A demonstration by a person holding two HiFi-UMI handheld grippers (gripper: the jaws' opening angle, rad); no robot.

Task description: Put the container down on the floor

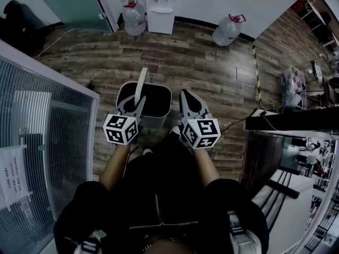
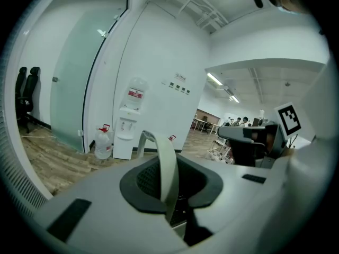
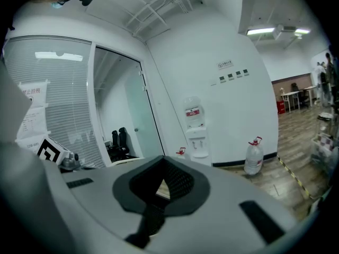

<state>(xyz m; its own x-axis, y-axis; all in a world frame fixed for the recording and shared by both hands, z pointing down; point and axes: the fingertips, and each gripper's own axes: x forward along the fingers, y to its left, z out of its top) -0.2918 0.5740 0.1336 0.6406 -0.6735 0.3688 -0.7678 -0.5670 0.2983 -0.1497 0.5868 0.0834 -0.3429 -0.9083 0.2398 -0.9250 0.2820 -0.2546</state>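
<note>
The left claw (image 2: 172,188) pinches a pale curved handle (image 2: 165,157) rising between its jaws. Beyond, a white water dispenser (image 2: 127,128) and a water bottle (image 2: 103,143) stand on the wooden floor (image 2: 47,160).

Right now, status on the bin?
Left hand-held gripper shut on handle; right hand-held gripper shut, empty, beside bin. Bin hangs off floor. Jugs at wall.

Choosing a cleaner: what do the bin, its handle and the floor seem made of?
Bin: pale, matte plastic probably, smooth rounded walls, dark inside.
Handle: likely the same plastic, a thin pale band.
Floor: wood-grain planks; real or laminate, unclear.
</note>
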